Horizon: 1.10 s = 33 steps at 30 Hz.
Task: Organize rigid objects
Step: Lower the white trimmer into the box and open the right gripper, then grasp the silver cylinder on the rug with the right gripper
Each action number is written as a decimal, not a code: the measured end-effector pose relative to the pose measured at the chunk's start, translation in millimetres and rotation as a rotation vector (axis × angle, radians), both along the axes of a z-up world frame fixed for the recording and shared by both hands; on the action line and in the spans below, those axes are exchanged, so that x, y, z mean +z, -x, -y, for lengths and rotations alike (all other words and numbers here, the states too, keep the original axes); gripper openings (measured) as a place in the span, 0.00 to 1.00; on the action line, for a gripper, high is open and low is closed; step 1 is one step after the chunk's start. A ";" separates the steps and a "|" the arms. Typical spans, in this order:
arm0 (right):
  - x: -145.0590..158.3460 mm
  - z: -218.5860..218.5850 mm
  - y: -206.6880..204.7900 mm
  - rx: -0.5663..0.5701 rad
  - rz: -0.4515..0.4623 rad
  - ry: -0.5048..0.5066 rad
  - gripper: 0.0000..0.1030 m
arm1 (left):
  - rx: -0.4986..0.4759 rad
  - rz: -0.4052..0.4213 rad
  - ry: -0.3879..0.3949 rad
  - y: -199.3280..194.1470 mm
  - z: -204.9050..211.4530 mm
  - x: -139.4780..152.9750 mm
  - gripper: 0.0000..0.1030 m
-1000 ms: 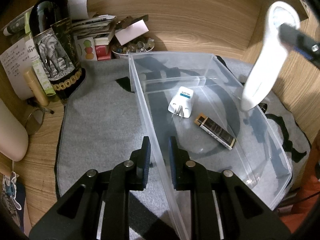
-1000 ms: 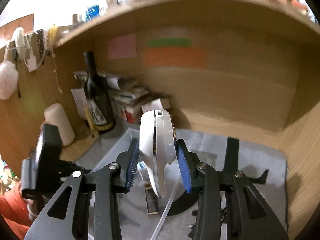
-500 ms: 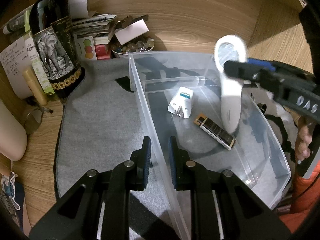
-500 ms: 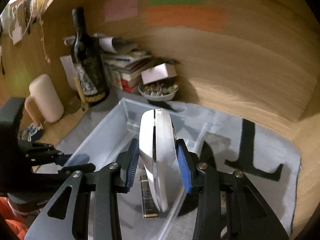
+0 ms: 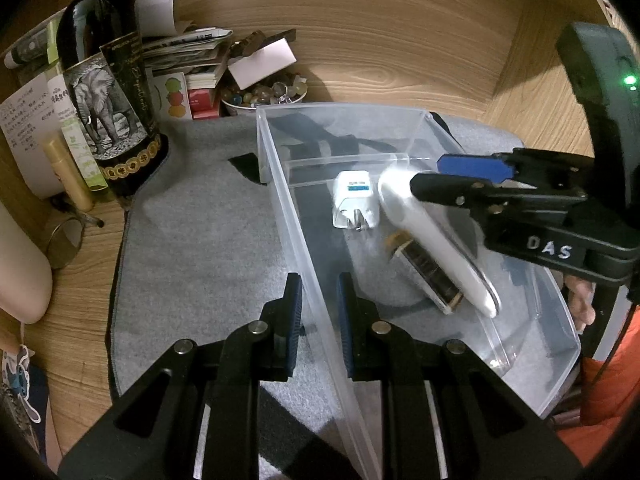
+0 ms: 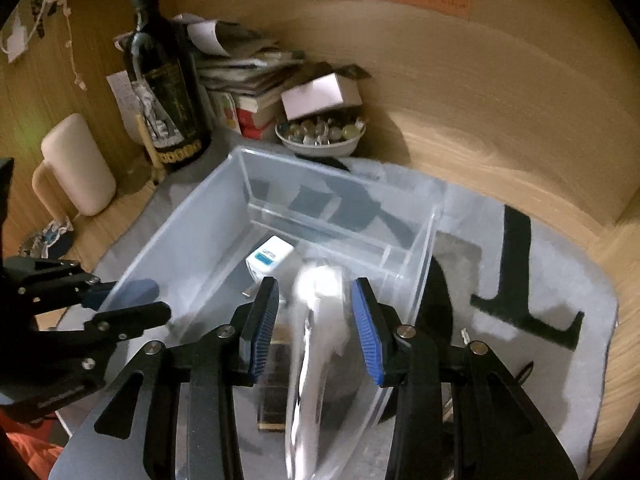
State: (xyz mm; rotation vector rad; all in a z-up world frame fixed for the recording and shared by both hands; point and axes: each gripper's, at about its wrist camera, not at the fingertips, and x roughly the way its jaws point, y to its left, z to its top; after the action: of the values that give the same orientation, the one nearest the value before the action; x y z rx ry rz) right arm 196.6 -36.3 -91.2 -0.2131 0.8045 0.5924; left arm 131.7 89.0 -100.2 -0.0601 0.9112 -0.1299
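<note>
White plastic handle [image 5: 436, 240] sits pinched in our right gripper [image 6: 316, 316], slanting down into the bin [image 5: 560, 344]. Our left gripper [image 5: 318, 300] clamps the bin's wall.

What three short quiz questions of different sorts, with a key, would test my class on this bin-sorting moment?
1. True or false: the white plug adapter lies outside the clear plastic bin.
2. Multiple choice: the left gripper is shut on (A) the bin's side wall, (B) the dark bottle, (C) nothing.
3. Fill in: the right gripper holds a long ____ handheld device over the dark rectangular item.

Key: 1 false; 2 A; 3 white.
</note>
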 end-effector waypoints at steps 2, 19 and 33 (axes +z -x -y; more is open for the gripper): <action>5.2 2.3 3.5 -0.003 0.019 -0.002 0.36 | 0.001 0.000 0.000 -0.2 0.6 0.0 0.17; 50.4 89.3 34.5 -0.257 0.198 0.012 0.57 | -0.001 0.000 -0.005 0.7 1.8 -0.1 0.17; -24.4 140.7 23.5 -0.423 -0.032 0.130 0.57 | 0.005 0.001 -0.006 2.5 -0.3 -0.5 0.17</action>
State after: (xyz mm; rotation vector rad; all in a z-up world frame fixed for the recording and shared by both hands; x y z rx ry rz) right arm 173.0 -177.0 -115.6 -0.1458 0.8882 0.1453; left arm 129.2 89.3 -100.7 -0.0565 0.9108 -0.1230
